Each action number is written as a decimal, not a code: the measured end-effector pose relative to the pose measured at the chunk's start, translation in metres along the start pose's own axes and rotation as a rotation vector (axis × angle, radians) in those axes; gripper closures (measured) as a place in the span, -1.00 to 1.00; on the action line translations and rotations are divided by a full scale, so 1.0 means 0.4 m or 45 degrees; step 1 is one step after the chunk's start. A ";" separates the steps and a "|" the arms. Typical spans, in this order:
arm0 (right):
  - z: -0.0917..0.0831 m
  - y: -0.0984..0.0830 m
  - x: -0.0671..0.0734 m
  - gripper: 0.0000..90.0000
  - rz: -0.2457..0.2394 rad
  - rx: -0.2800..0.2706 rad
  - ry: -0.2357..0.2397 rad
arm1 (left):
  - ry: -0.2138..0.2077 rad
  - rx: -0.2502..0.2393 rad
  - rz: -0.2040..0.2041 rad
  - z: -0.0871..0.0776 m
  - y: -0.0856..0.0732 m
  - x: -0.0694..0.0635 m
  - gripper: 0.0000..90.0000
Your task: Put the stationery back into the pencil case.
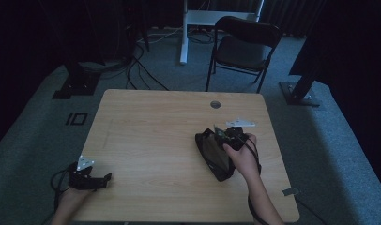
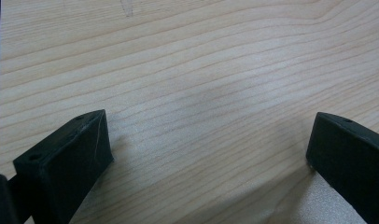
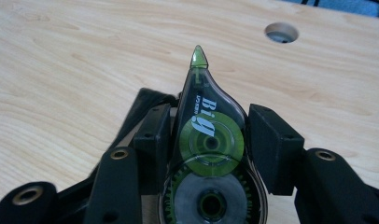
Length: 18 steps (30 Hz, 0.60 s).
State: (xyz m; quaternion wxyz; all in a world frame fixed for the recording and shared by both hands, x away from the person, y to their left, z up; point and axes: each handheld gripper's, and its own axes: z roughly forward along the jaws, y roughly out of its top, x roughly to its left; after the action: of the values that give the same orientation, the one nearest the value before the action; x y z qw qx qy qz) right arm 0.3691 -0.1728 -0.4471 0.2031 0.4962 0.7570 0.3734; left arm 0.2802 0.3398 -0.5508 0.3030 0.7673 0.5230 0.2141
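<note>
Correction tape [image 3: 207, 140] — between the right fingers [image 3: 275, 144]

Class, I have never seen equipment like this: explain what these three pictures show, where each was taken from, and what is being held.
A person sits at a wooden table with a hand-held gripper in each hand. The high view looks down from above. The other two come from cameras riding on the grippers. The left gripper rests near the table's edge, fingers wide apart over bare wood. The right gripper is closed on a correction tape dispenser, its green tip pointing away. In the high view, a dark pouch lies on the table beside the right hand.
</note>
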 end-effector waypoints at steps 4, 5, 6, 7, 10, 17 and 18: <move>0.019 -0.006 0.022 0.12 -0.001 0.030 0.025 | 0.000 0.000 0.000 0.000 0.000 0.000 -1.00; 0.019 -0.006 0.022 0.12 -0.001 0.030 0.025 | 0.000 0.000 0.000 0.000 0.000 0.000 -1.00; 0.022 -0.007 0.026 0.12 -0.002 0.029 0.025 | 0.000 0.000 0.000 0.000 0.000 0.000 -1.00; 0.028 -0.009 0.031 0.12 -0.007 0.047 0.019 | 0.000 0.000 0.000 0.000 0.000 0.000 -1.00; 0.036 -0.016 0.032 0.12 -0.006 0.068 0.026 | 0.000 0.000 0.000 0.000 0.000 0.000 -1.00; 0.043 -0.028 0.035 0.12 0.000 0.114 0.036 | 0.000 0.000 0.000 0.000 0.000 0.000 -1.00; 0.043 -0.029 0.036 0.12 0.000 0.119 0.036 | 0.000 0.000 0.000 0.000 0.000 0.000 -1.00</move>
State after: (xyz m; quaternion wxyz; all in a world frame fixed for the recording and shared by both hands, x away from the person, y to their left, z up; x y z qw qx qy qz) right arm 0.3677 -0.1562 -0.4662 0.1689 0.4999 0.7764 0.3446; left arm 0.2802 0.3397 -0.5508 0.3029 0.7673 0.5231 0.2141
